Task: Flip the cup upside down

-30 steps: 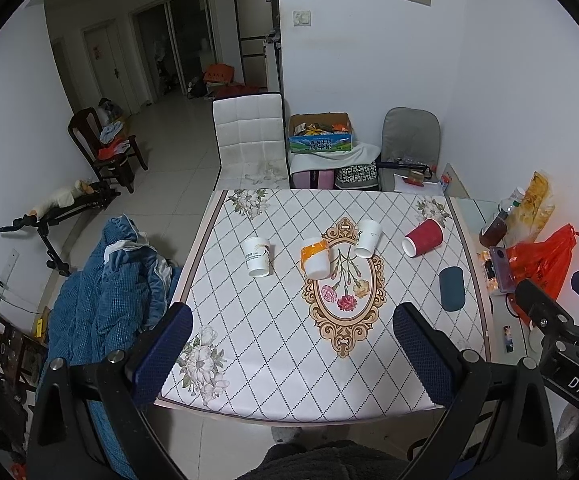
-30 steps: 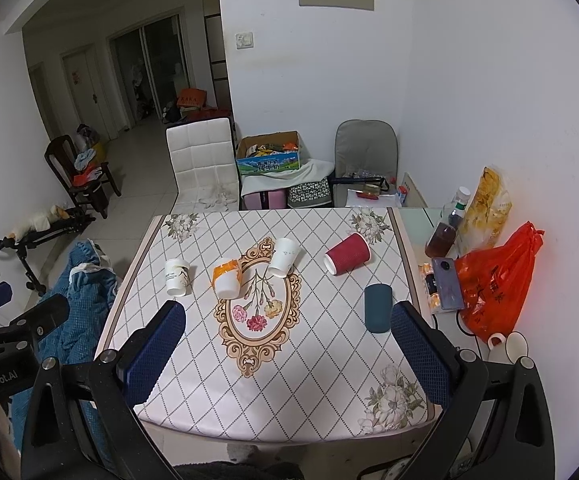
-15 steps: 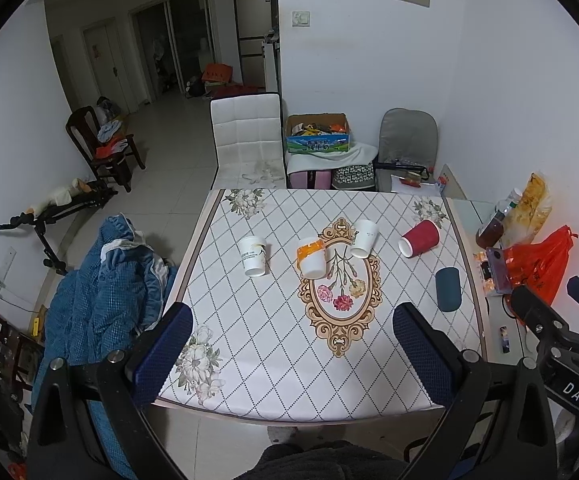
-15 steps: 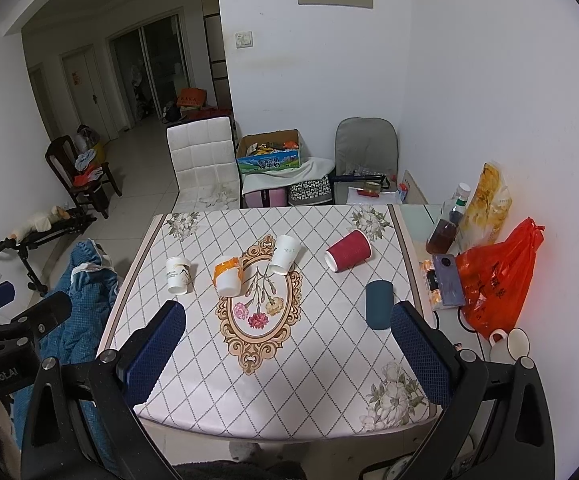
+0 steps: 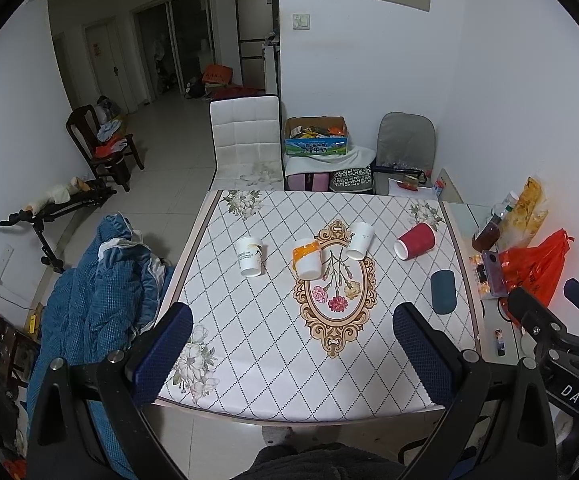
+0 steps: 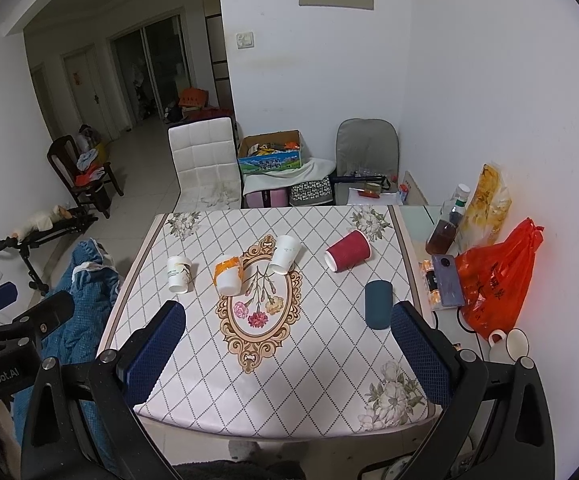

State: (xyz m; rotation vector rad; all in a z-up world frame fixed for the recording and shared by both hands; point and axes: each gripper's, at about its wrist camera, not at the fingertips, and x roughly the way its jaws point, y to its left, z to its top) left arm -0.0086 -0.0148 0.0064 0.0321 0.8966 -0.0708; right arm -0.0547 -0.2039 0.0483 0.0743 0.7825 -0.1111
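1. Dining table (image 5: 249, 360) with a diamond-pattern floral cloth, white walls behind.
2. Five cups lying on their sides: white paper cup (image 5: 249, 256), orange-banded cup (image 5: 307, 258), another white cup (image 5: 360, 240), red cup (image 5: 415, 241), dark teal cup (image 5: 443, 291). Can't see inside any.
3. Cups haven't moved; view pulled back slightly since earlier.
4. Left gripper (image 5: 292, 356) and right gripper (image 6: 287, 354) both hover at the near edge, spread wide, holding nothing.

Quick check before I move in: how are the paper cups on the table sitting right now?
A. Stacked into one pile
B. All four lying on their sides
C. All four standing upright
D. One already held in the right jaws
B. The white cup, orange-banded cup, second white cup and red cup all lie on their sides, apart from one another, on the table; both grippers hang open and empty.
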